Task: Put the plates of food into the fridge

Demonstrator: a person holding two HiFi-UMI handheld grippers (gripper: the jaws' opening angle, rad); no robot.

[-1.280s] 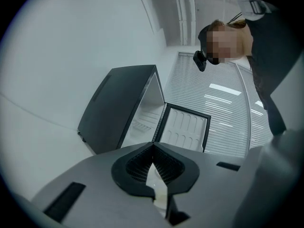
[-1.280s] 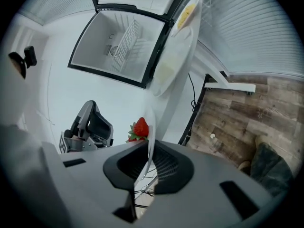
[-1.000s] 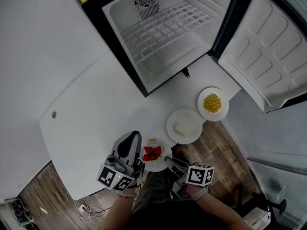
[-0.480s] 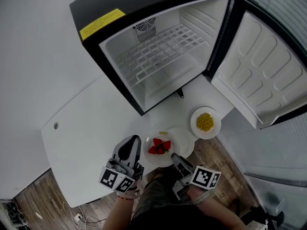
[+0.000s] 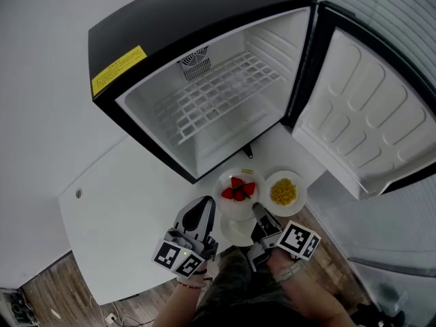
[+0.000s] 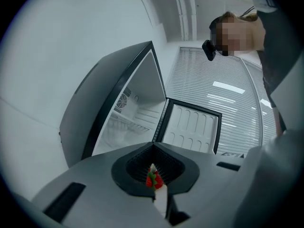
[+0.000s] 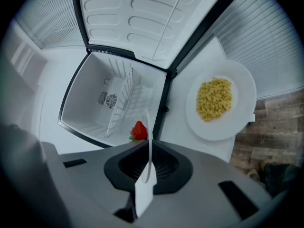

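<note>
A white plate of strawberries (image 5: 238,191) hangs just in front of the open fridge (image 5: 204,107), held from both sides. My left gripper (image 5: 206,205) is shut on its left rim, and my right gripper (image 5: 258,211) is shut on its near right rim. In the left gripper view the strawberries (image 6: 153,178) show just beyond the shut jaws of the left gripper (image 6: 156,196). In the right gripper view the rim (image 7: 148,141) runs edge-on out of the right gripper (image 7: 147,175), with one strawberry (image 7: 139,130) beside it. A plate of yellow corn (image 5: 284,191) lies on the table to the right.
A third white plate (image 5: 234,231) lies mostly hidden under the carried one. The fridge's wire shelf (image 5: 218,90) is bare and its door (image 5: 361,121) stands wide to the right. The white table (image 5: 129,203) ends at a wood floor (image 5: 27,291).
Both grippers have carried the strawberry plate up from the table's near edge toward the fridge opening, passing over the plate with the pale food. The corn plate stayed put.
</note>
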